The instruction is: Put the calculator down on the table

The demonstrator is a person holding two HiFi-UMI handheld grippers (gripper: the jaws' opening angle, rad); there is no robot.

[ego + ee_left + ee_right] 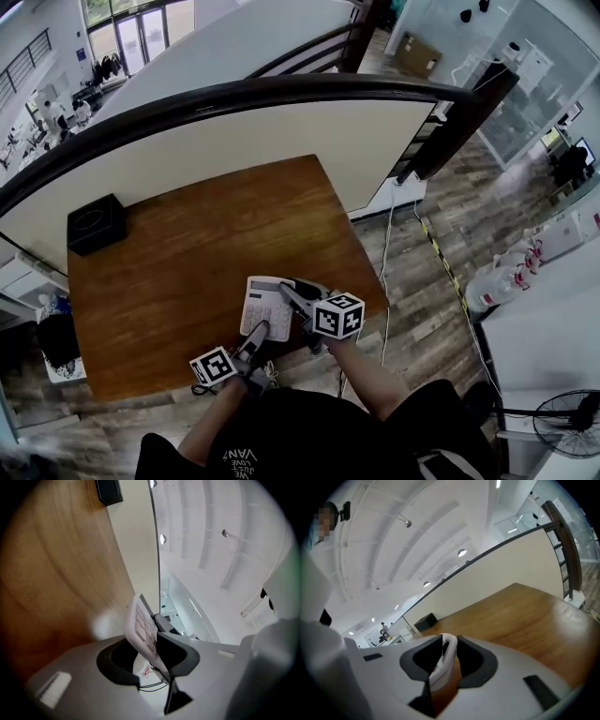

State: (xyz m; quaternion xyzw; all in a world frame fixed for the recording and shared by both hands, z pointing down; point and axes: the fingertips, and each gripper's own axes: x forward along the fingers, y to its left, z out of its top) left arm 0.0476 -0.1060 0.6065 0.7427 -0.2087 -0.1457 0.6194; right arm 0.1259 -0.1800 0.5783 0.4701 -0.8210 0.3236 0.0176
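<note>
Facing up, slim white calculator, pale keys

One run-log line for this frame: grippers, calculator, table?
left gripper: shut on white push-button calculator | right gripper: shut on calculator | calculator: over near edge of brown wooden table, contact unclear
</note>
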